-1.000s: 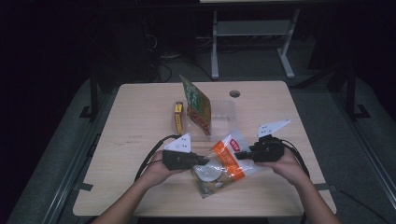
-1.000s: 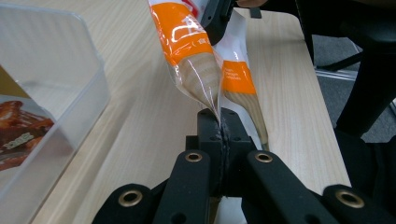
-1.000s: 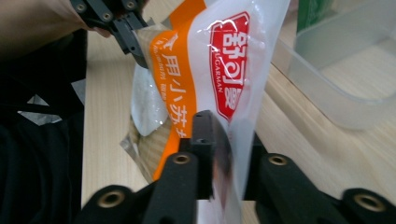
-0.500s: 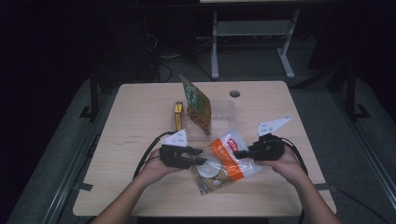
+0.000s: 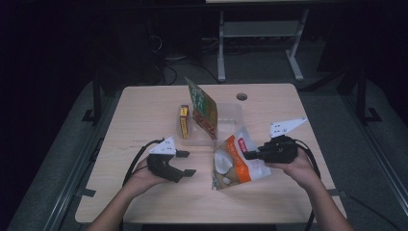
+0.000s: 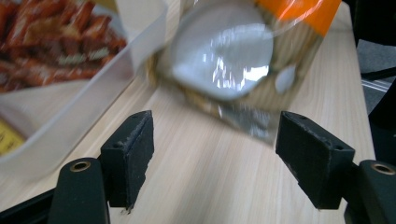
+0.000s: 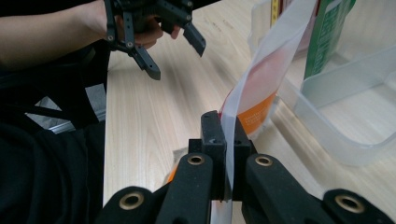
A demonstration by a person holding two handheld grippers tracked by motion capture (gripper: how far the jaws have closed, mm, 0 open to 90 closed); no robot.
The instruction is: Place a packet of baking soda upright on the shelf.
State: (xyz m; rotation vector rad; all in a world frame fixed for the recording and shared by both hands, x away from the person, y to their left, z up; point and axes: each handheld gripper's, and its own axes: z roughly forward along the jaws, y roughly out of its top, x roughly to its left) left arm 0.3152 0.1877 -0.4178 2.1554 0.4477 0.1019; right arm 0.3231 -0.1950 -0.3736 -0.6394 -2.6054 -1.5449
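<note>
- High view: the right hand-held gripper [image 5: 246, 155] is clenched on the edge of an orange-and-clear snack bag [image 5: 233, 163], which is tilted up with its lower end near or on the bench [image 5: 144, 110].
- Right gripper view: the bag's white sealed edge [image 7: 261, 84] runs up between the two black jaws, which are pinched tight on it.
- High view: the left hand-held gripper [image 5: 185, 162] sits just left of the bag, apart from it; its jaws have just been opening and now stand released with nothing between them.
- Left gripper view: the bag [image 6: 224, 60] hangs ahead of the spread jaws, beyond their tips, above the light wood.
- High view: behind the bag a clear plastic tray [image 5: 231, 113] holds an upright green-and-red packet [image 5: 202, 110] and a small yellow box [image 5: 184, 121].
- The bench is pale wood with a round hole [image 5: 241, 96] near its far edge; the room around is dark, with a grey frame [image 5: 260, 43] on the floor beyond.
</note>
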